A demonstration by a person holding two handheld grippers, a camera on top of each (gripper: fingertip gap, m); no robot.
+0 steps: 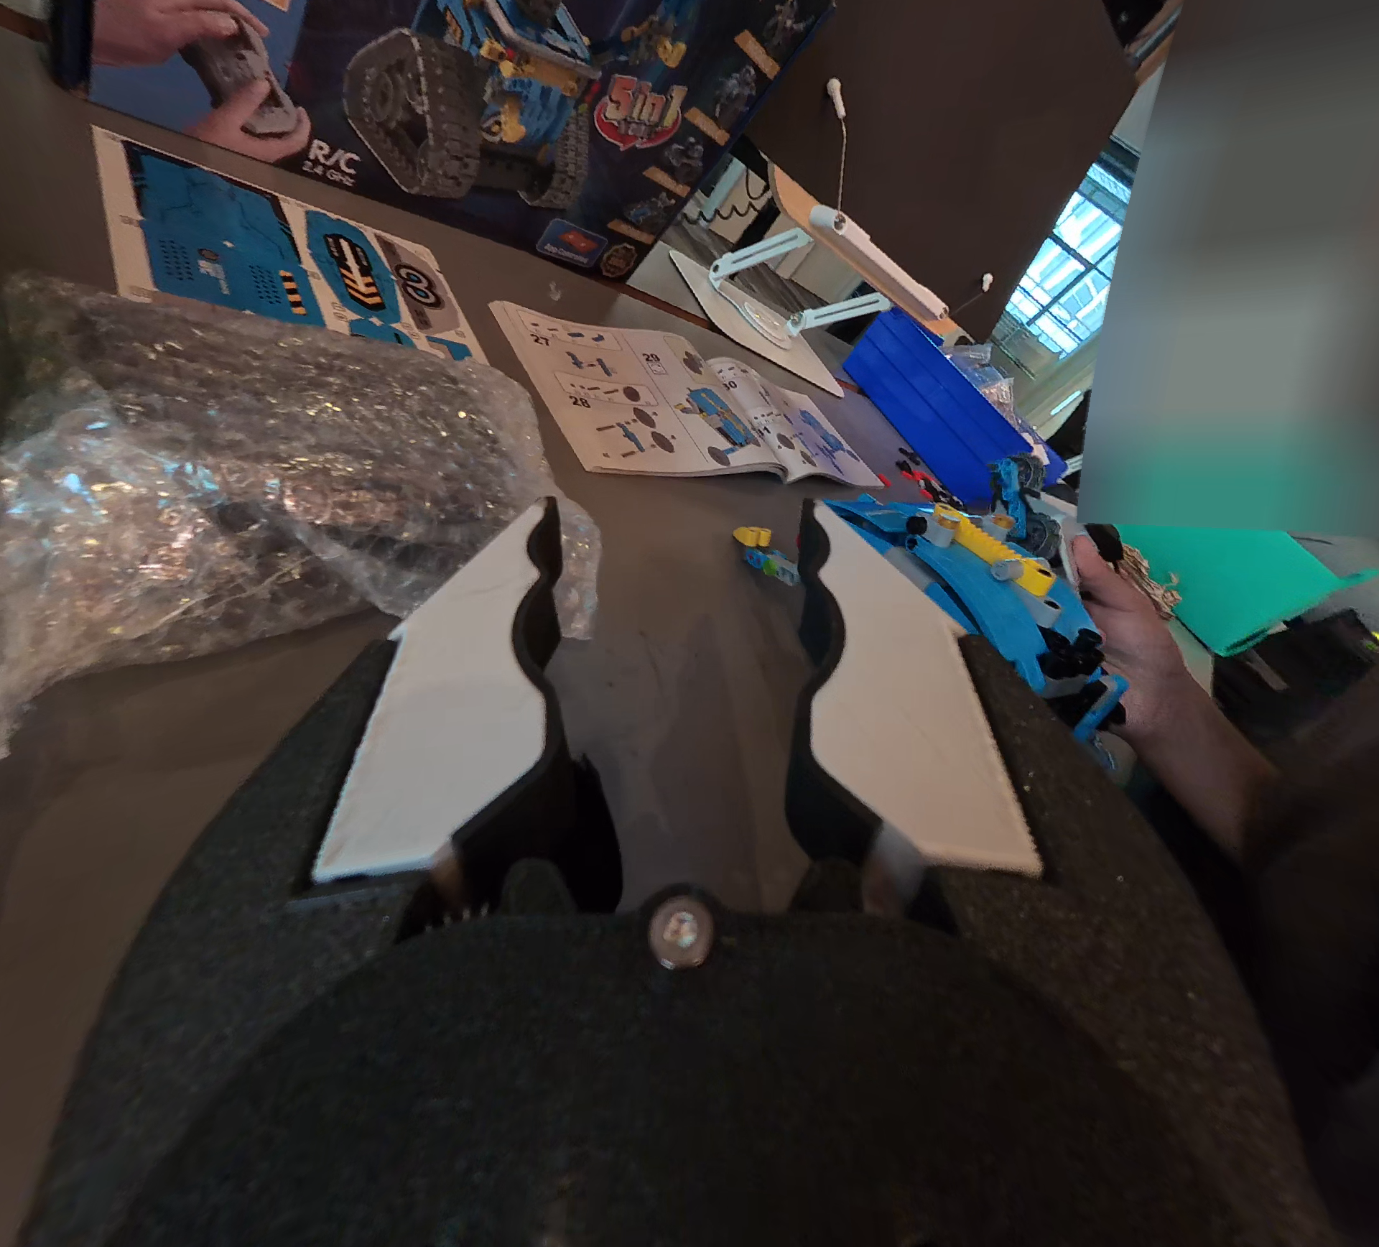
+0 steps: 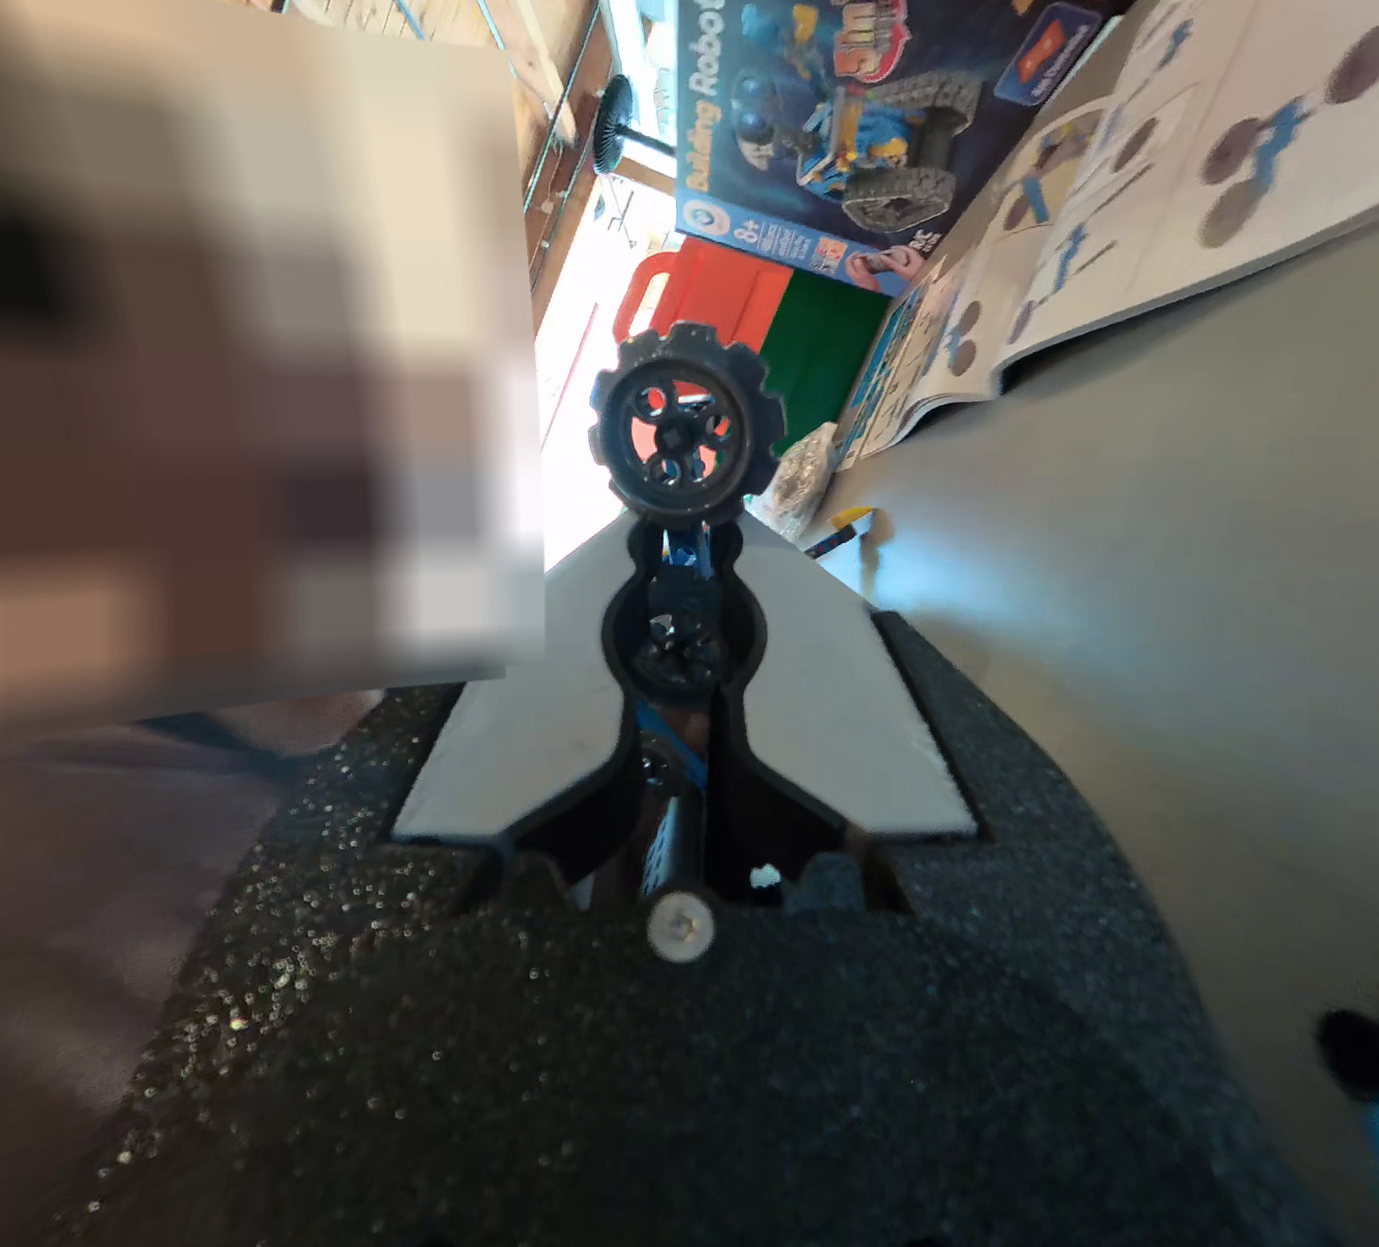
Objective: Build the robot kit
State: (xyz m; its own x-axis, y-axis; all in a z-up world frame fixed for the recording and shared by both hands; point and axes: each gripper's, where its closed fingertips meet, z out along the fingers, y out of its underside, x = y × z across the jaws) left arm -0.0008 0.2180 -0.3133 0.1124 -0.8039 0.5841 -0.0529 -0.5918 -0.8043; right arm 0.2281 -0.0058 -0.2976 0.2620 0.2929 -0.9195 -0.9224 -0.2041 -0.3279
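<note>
My left gripper [image 1: 675, 539] is open and empty, low over the grey table [image 1: 671, 651]. A small yellow and blue brick piece [image 1: 765, 551] lies just beyond its right fingertip. To the right, a bare hand [image 1: 1127, 636] holds a blue brick model [image 1: 992, 584] with a yellow toothed bar on it. My right gripper [image 2: 683, 528] is shut on a blue beam with black wheels. One black toothed wheel [image 2: 686, 420] sticks out past the fingertips, and a second one [image 2: 679, 648] sits between the pads. This view is turned on its side, with the table [image 2: 1082, 614] at the right.
A bubble-wrap bag [image 1: 224, 465] of dark parts lies left of the left gripper. An open instruction booklet [image 1: 671, 405], a sticker sheet [image 1: 246, 241], the kit's box [image 1: 448, 54], a blue bin [image 1: 940, 405] and a white stand [image 1: 806, 286] lie beyond. The booklet [image 2: 1119, 181] and the box [image 2: 895, 54] also show in the right wrist view.
</note>
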